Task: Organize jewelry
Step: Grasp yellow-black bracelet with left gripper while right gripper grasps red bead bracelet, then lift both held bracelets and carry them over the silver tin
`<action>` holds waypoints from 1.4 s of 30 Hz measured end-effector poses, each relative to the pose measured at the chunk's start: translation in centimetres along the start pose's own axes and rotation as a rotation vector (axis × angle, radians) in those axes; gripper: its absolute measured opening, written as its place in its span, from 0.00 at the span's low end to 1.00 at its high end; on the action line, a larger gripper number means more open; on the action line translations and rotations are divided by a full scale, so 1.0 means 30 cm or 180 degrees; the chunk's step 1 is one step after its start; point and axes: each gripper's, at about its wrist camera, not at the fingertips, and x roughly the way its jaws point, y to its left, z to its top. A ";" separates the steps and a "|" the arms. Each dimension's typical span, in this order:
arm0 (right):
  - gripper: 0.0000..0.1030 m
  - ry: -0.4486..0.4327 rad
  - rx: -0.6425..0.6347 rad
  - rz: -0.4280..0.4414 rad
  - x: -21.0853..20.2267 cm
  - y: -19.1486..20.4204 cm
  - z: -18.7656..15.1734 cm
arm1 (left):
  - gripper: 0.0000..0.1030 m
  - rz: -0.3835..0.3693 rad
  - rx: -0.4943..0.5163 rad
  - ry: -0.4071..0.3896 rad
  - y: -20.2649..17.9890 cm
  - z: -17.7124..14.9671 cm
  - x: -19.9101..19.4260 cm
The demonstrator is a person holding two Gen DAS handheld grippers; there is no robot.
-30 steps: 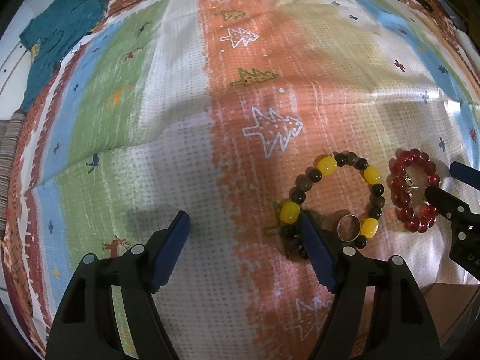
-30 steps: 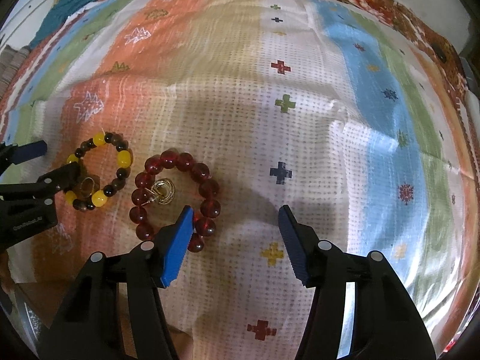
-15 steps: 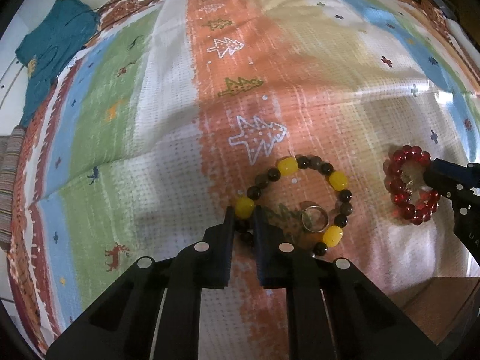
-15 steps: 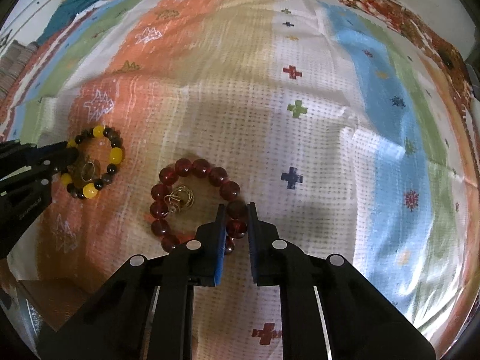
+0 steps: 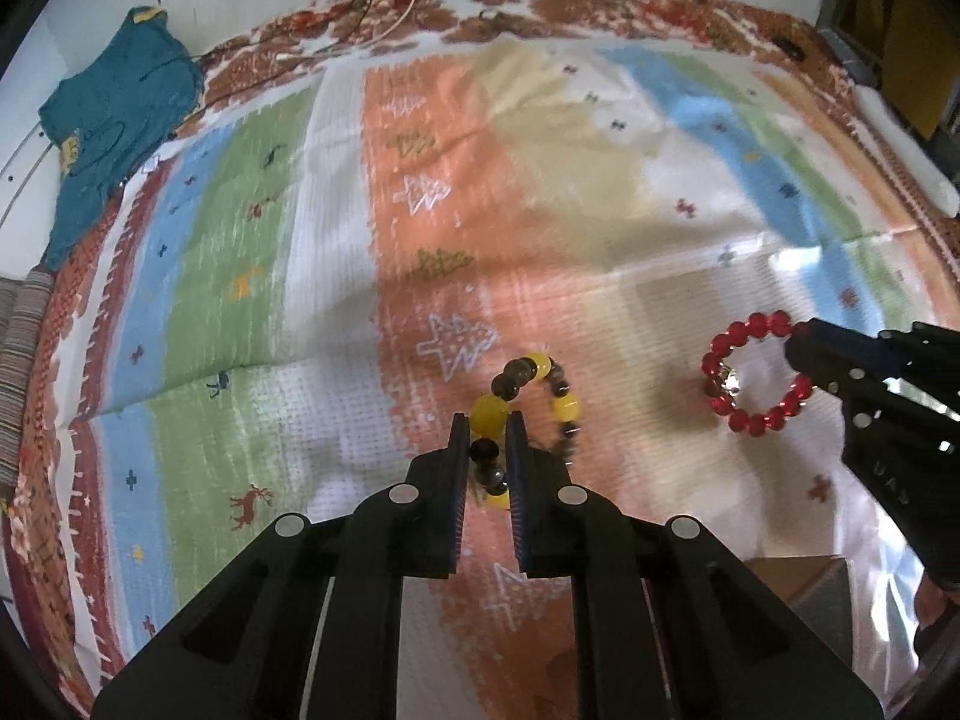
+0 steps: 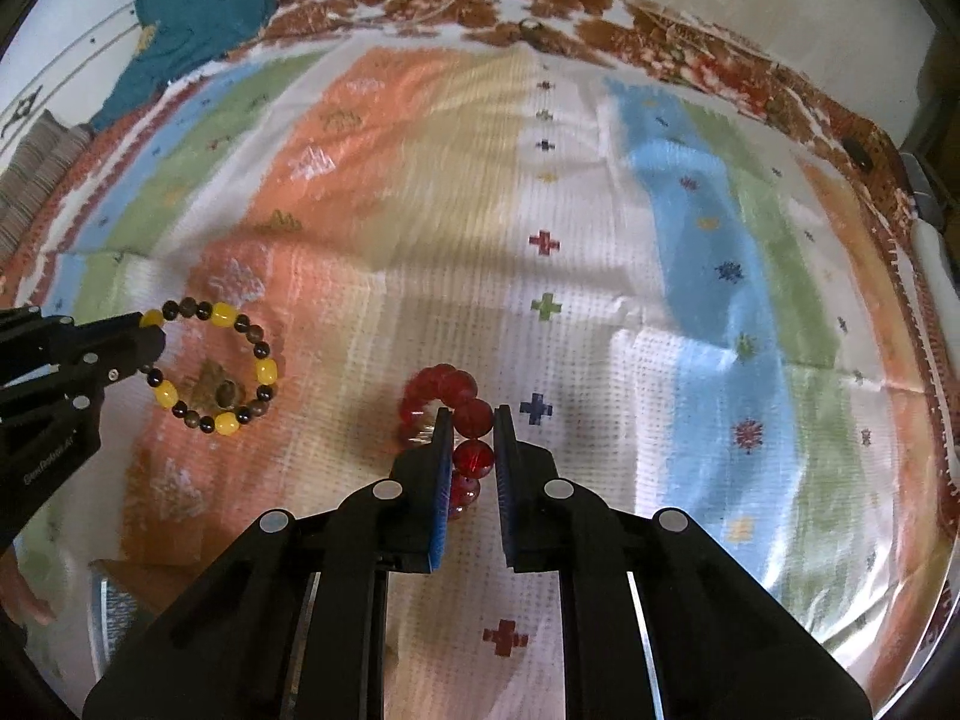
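Bracelets are both off the blanket now, where a second ago they lay flat with my claws spread wide around them. The left claw [image 5: 486,450] is clamped on the yellow and dark bead bracelet [image 5: 528,414], its fingers pinching a stretch of beads at the ring's 7 o'clock while the rest hangs out ahead toward 1 o'clock, tilted and a little blurred. The right claw [image 6: 471,450] is clamped on the red bead bracelet [image 6: 450,420] the same way, one bead squeezed between the pads and the loop curling up toward 11 o'clock. From the left wrist view I see the red ring [image 5: 759,375] at 3 o'clock, well apart from the yellow one, with a small gold piece [image 5: 729,383] hanging at its inner left edge; I cannot tell whether it is caught on the beads. In the right wrist view the silver ring [image 6: 225,393] that sat inside the yellow bracelet shows beneath its loop on the striped blanket [image 6: 600,180], so I judge it stayed behind. Half a second back the claws had only just closed; the scene has since shrunk, so both have risen. I read this as the pick-up done and the carry begun, with the loose ring left to collect. A teal garment [image 5: 114,120] lies at 10 o'clock.
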 end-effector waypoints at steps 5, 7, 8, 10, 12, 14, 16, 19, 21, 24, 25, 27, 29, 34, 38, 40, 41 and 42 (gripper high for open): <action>0.14 -0.0086 0.0000 0.0024 -0.048 0.005 -0.004 | 0.11 -0.0098 0.0025 -0.0120 -0.021 0.002 -0.055; 0.14 -0.0103 0.0014 0.0044 -0.060 0.004 -0.009 | 0.11 -0.0109 0.0020 -0.0148 -0.028 0.002 -0.072; 0.14 -0.0108 0.0022 0.0061 -0.067 0.004 -0.011 | 0.11 -0.0115 0.0014 -0.0160 -0.030 0.001 -0.081; 0.14 -0.0122 0.0027 0.0074 -0.079 0.005 -0.015 | 0.11 -0.0126 -0.0001 -0.0180 -0.031 -0.005 -0.102; 0.14 -0.0140 0.0022 0.0078 -0.093 0.008 -0.021 | 0.11 -0.0140 -0.0010 -0.0199 -0.035 -0.009 -0.120; 0.14 -0.0167 0.0022 0.0080 -0.108 0.010 -0.026 | 0.11 -0.0152 -0.0012 -0.0218 -0.038 -0.010 -0.137; 0.14 -0.0188 0.0032 0.0090 -0.121 0.009 -0.030 | 0.11 -0.0169 -0.0024 -0.0242 -0.040 -0.011 -0.156; 0.14 -0.0204 0.0049 0.0121 -0.139 0.009 -0.036 | 0.11 -0.0215 -0.0035 -0.0262 -0.045 -0.016 -0.182; 0.14 -0.0216 0.0042 0.0130 -0.149 0.013 -0.040 | 0.11 -0.0215 -0.0031 -0.0293 -0.050 -0.022 -0.199; 0.14 -0.0250 0.0030 0.0123 -0.168 0.019 -0.048 | 0.11 -0.0234 -0.0035 -0.0341 -0.056 -0.030 -0.226; 0.14 -0.0268 0.0016 0.0104 -0.175 0.022 -0.051 | 0.11 -0.0228 -0.0037 -0.0370 -0.060 -0.033 -0.235; 0.14 -0.0312 -0.0018 0.0057 -0.189 0.027 -0.056 | 0.11 -0.0229 -0.0036 -0.0418 -0.069 -0.040 -0.257; 0.14 -0.0330 -0.0050 0.0064 -0.203 0.029 -0.061 | 0.11 -0.0242 -0.0066 -0.0446 -0.072 -0.044 -0.275; 0.14 -0.0365 -0.0050 0.0085 -0.230 0.031 -0.074 | 0.11 -0.0282 -0.0100 -0.0490 -0.077 -0.061 -0.311; 0.14 -0.0418 -0.0058 0.0117 -0.262 0.039 -0.088 | 0.11 -0.0306 -0.0116 -0.0503 -0.083 -0.080 -0.332; 0.14 -0.0442 -0.0070 0.0132 -0.279 0.045 -0.095 | 0.11 -0.0301 -0.0110 -0.0503 -0.085 -0.088 -0.338; 0.14 -0.0450 -0.0076 0.0138 -0.285 0.048 -0.099 | 0.11 -0.0295 -0.0108 -0.0501 -0.086 -0.093 -0.341; 0.14 -0.0459 -0.0080 0.0145 -0.292 0.052 -0.103 | 0.11 -0.0296 -0.0092 -0.0491 -0.089 -0.099 -0.343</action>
